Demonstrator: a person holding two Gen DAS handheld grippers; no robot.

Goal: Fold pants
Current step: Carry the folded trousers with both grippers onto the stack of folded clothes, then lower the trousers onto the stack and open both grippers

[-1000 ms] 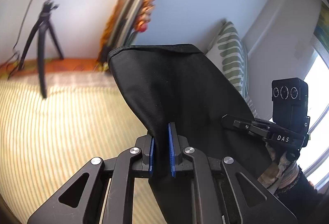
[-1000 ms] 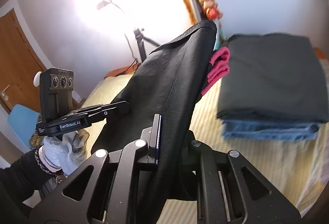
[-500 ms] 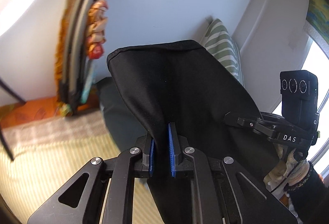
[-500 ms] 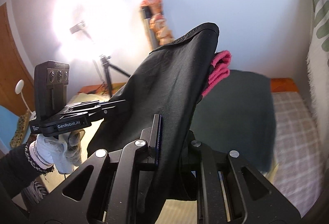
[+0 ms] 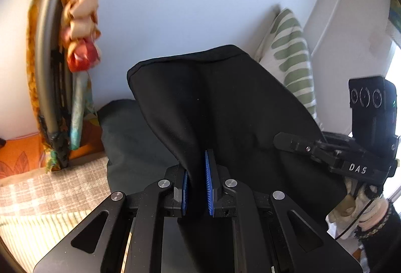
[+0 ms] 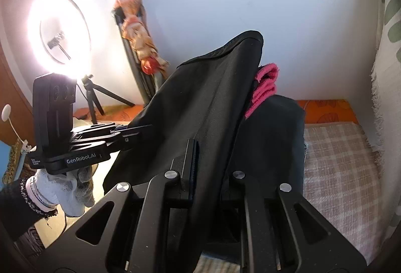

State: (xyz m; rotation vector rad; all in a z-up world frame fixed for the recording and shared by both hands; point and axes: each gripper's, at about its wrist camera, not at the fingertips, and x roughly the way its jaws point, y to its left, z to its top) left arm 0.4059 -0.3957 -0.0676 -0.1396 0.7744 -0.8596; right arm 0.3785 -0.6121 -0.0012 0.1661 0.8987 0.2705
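While both grippers carry it in the air, the folded black pants point(image 5: 225, 107) hang above the bed point(image 6: 335, 162), pinched on one side by the left gripper point(image 5: 196, 190), whose blue fingers point(image 5: 208, 187) are clenched on a fold of cloth, and on the other by the right gripper point(image 6: 205, 172), also clamped on the fabric. In the right wrist view a stack of dark folded clothes point(image 6: 275, 137) lies at about three o'clock from the pants, a pink garment point(image 6: 265, 82) just behind their top edge. Folding looks essentially done; what seems left is laying the bundle on the stack and letting go.
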